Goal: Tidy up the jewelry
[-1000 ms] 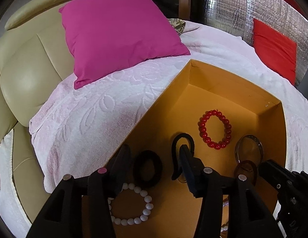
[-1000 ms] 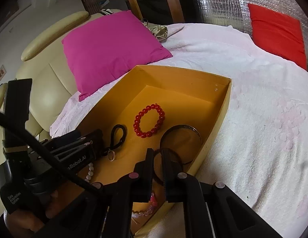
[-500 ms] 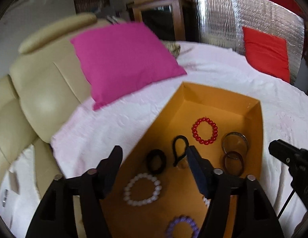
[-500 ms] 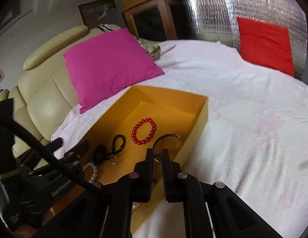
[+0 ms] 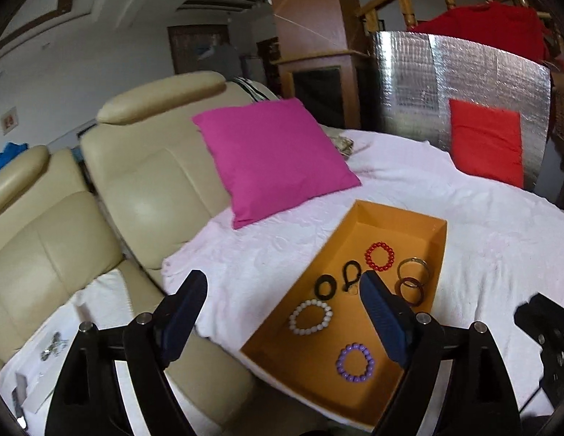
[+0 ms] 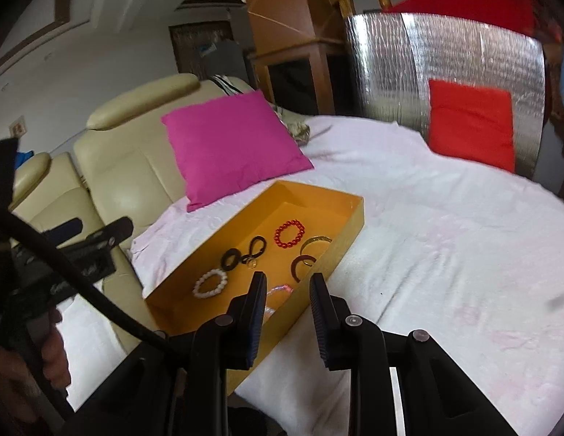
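Observation:
An orange tray (image 5: pixel 398 214) (image 6: pixel 354 218) lies on the pale pink bedspread. In it lie a red bead bracelet (image 5: pixel 380 255) (image 6: pixel 290 233), a white bead bracelet (image 5: pixel 311 317) (image 6: pixel 210 283), a purple bead bracelet (image 5: pixel 355 362), a black hair tie (image 5: pixel 325 287) (image 6: pixel 231 259), a black looped cord (image 5: pixel 351 273), a metal bangle (image 5: pixel 412 266) and a dark bangle (image 5: pixel 411 290). My left gripper (image 5: pixel 282 309) is open and empty, well above the tray's near end. My right gripper (image 6: pixel 287 298) is open and empty, above the tray's near right edge.
A magenta pillow (image 5: pixel 274 156) leans on the bed behind the tray. A red pillow (image 5: pixel 485 141) stands against a silver foil panel (image 5: pixel 460 72) at the back right. Cream leather seats (image 5: pixel 63 225) are at the left. The bedspread (image 6: pixel 445 254) stretches to the right of the tray.
Both grippers have risen and pulled back from the tray. The left has opened wider. The right, shut a moment ago, has opened.

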`<action>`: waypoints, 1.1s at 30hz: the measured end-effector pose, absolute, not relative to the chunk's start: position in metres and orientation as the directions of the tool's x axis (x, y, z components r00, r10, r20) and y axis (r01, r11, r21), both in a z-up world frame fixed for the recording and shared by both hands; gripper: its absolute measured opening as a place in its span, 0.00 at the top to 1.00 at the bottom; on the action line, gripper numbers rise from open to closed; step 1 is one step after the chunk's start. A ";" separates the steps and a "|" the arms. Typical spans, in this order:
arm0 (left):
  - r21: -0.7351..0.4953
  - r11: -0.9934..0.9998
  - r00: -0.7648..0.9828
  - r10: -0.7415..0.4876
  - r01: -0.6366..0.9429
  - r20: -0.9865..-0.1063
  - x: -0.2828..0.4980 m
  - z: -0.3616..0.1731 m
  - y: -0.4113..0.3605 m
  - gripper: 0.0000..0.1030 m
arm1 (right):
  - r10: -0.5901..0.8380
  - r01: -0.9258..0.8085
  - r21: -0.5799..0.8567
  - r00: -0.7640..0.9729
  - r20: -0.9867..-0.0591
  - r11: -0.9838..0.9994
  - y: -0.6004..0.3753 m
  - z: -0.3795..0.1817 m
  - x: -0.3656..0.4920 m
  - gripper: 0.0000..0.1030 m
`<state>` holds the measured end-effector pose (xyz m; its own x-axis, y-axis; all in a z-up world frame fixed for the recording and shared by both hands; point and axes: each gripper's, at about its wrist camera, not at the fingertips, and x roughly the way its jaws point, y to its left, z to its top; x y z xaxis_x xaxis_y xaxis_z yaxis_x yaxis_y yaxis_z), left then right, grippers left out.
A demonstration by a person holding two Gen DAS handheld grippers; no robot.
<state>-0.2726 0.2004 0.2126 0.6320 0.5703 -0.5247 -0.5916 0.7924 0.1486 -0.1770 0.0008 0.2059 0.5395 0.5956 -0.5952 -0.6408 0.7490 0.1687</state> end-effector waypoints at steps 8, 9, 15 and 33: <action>0.152 0.792 0.680 0.591 -0.592 -0.433 -0.317 0.256 0.162 0.16 | 0.598 -0.647 0.123 0.592 -0.541 0.752 -0.026 0.244 -0.234 0.49; 0.154 0.791 0.686 0.595 -0.592 -0.419 -0.323 0.260 0.157 0.16 | 0.599 -0.647 0.117 0.603 -0.526 0.754 -0.030 0.248 -0.240 0.45; 0.174 0.783 0.690 0.613 -0.598 -0.385 -0.348 0.274 0.138 0.08 | 0.581 -0.636 0.060 0.658 -0.479 0.769 -0.044 0.269 -0.273 0.44; 0.145 0.781 0.703 0.613 -0.607 -0.361 -0.369 0.287 0.134 0.08 | 0.551 -0.607 0.025 0.702 -0.452 0.794 -0.043 0.287 -0.292 0.39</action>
